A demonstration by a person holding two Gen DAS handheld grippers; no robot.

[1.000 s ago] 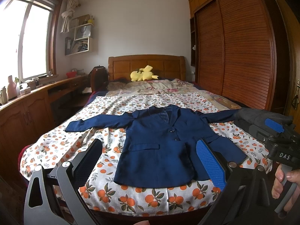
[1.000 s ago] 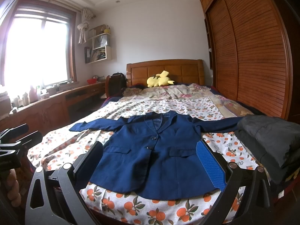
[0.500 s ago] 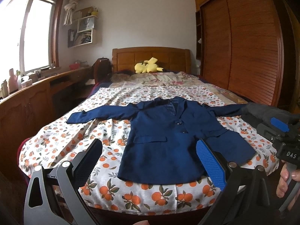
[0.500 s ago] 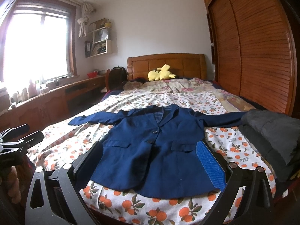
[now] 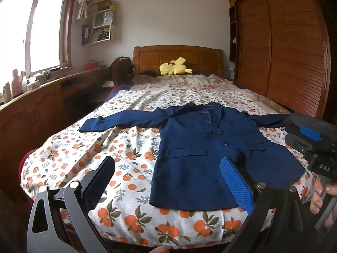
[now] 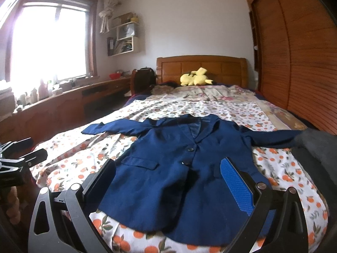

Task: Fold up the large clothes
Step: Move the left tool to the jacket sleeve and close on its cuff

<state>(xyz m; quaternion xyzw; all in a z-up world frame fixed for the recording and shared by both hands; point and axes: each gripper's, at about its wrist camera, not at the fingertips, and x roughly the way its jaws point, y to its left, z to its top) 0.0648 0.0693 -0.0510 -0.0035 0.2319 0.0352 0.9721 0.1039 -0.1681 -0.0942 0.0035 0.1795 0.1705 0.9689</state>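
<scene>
A navy blue blazer (image 5: 202, 147) lies flat and face up on the bed, buttoned, both sleeves spread sideways; it also shows in the right wrist view (image 6: 179, 168). My left gripper (image 5: 166, 181) is open and empty, above the bed's foot edge at the blazer's lower left hem. My right gripper (image 6: 168, 181) is open and empty, hovering over the blazer's lower front. The right gripper's body (image 5: 311, 147) shows at the right of the left wrist view. The left gripper's body (image 6: 19, 164) shows at the left of the right wrist view.
The bed has an orange-print sheet (image 5: 88, 151) and a wooden headboard (image 5: 177, 57) with a yellow plush toy (image 5: 174, 67). A dark grey folded garment (image 6: 316, 147) lies at the bed's right edge. A wooden counter (image 5: 31, 105) runs along the left; a wardrobe (image 5: 284, 52) stands right.
Both grippers have moved closer to the bed and tilted downward, so the blazer looks larger and lower in both views. Both stay open.
</scene>
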